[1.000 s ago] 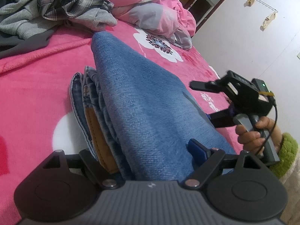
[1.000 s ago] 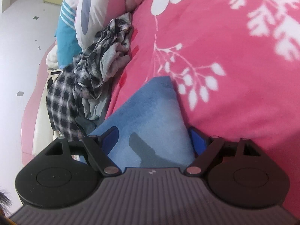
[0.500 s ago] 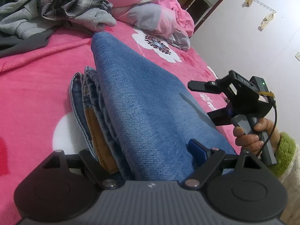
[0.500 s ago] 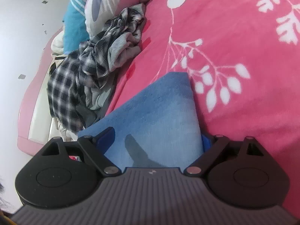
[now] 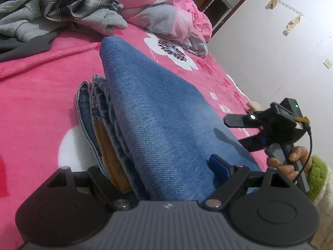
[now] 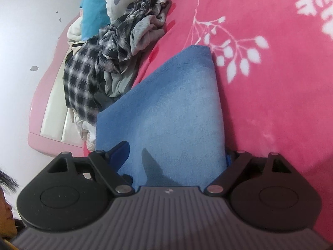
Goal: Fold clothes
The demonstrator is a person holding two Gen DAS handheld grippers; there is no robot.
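Looking along your left claw [image 5: 166, 166], you hold the near end of the folded jeans [image 5: 149, 112] between fingers set fairly wide, the denim filling the gap, on the pink bed [image 5: 41, 66]. The stacked layers and the tan waistband patch [image 5: 110, 156] fan out at the left side; if you lift or drag unevenly, those layers may slide apart and undo the fold. Your right claw [image 5: 243, 133] shows at the far edge, one finger above the cloth and one below.

Through the right wrist view, the right claw [image 6: 177, 154] straddles the jeans [image 6: 172, 108] the same way, gripping a thick edge. The heap of plaid shirt [image 6: 100, 62] lies just beside the denim's far corner; pushing forward could snag it or drag it along.
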